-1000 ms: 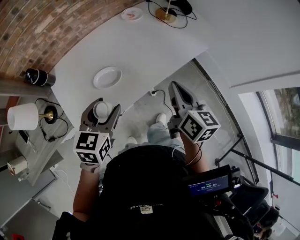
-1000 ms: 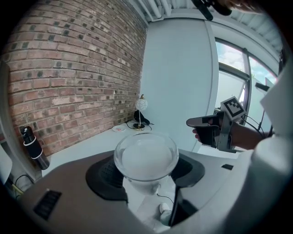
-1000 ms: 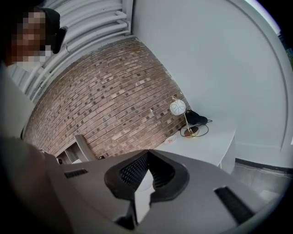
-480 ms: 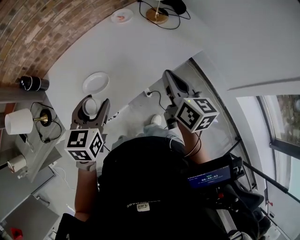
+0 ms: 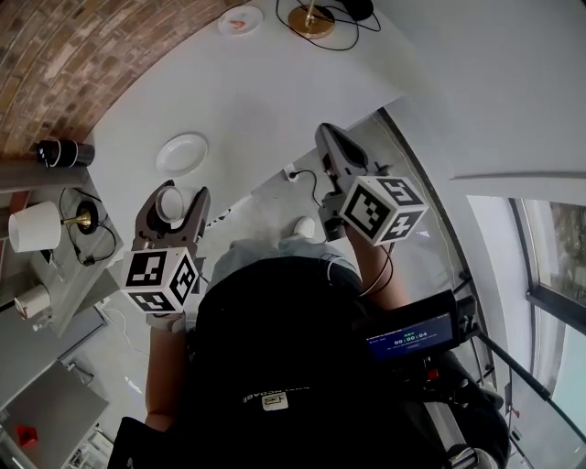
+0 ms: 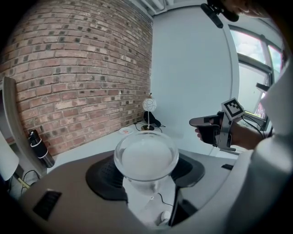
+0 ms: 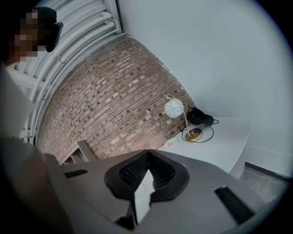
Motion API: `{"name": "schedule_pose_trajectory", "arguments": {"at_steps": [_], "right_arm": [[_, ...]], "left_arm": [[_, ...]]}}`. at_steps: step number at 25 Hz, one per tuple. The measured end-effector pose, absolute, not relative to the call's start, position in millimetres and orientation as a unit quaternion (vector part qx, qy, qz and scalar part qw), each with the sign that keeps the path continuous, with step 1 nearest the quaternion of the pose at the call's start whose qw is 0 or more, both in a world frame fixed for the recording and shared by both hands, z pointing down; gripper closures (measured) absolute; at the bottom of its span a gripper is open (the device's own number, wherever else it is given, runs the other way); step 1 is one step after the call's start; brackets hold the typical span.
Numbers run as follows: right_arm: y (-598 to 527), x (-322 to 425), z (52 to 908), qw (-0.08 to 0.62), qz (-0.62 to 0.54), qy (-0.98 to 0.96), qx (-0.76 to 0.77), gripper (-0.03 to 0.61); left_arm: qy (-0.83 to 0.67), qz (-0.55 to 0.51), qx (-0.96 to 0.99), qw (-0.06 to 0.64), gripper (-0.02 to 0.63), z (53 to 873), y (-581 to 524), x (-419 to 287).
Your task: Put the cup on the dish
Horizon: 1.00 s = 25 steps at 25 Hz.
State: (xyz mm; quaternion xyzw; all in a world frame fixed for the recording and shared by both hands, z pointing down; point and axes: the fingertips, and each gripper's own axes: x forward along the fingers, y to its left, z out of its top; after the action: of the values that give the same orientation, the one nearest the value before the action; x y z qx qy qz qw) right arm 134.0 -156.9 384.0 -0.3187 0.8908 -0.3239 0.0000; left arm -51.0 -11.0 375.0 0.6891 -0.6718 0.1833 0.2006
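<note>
A pale round cup [image 5: 170, 207] sits between the jaws of my left gripper [image 5: 174, 197], which is shut on it. In the left gripper view the cup [image 6: 146, 157] fills the space between the jaws of the left gripper [image 6: 146, 161], its mouth facing the camera. The white dish [image 5: 181, 153] lies on the white table [image 5: 275, 82], just beyond the cup. My right gripper [image 5: 328, 137] hangs over the floor beside the table's edge. Its jaws are shut with nothing in them [image 7: 147, 157]. It also shows in the left gripper view as the right gripper [image 6: 194, 122].
At the table's far end stand a gold-based lamp [image 5: 311, 18] with a cable and a small saucer [image 5: 240, 20] with something red. A brick wall [image 5: 64, 64] borders the table. A black bottle [image 5: 57, 153] and a white lampshade [image 5: 35, 225] sit at left.
My left gripper with the cup has drawn a little closer to the dish. The right gripper stays shut and has hardly shifted.
</note>
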Motion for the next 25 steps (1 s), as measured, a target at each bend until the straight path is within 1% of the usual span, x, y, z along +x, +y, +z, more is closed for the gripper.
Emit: {"name": "schedule_pose_trajectory", "arguments": {"at_steps": [9,25], "right_arm": [[-174,118,383,-0.006,-0.323,0.893,-0.314,0.575],[-198,67,381,-0.031,-0.319,0.884,-0.340,0.575]], "left_arm": [[-0.679,0.192,0.679,0.203,0.347,378,-22,-69],[-0.665,0.216,0.685,0.205,0.347,418,-61,-149]]}}
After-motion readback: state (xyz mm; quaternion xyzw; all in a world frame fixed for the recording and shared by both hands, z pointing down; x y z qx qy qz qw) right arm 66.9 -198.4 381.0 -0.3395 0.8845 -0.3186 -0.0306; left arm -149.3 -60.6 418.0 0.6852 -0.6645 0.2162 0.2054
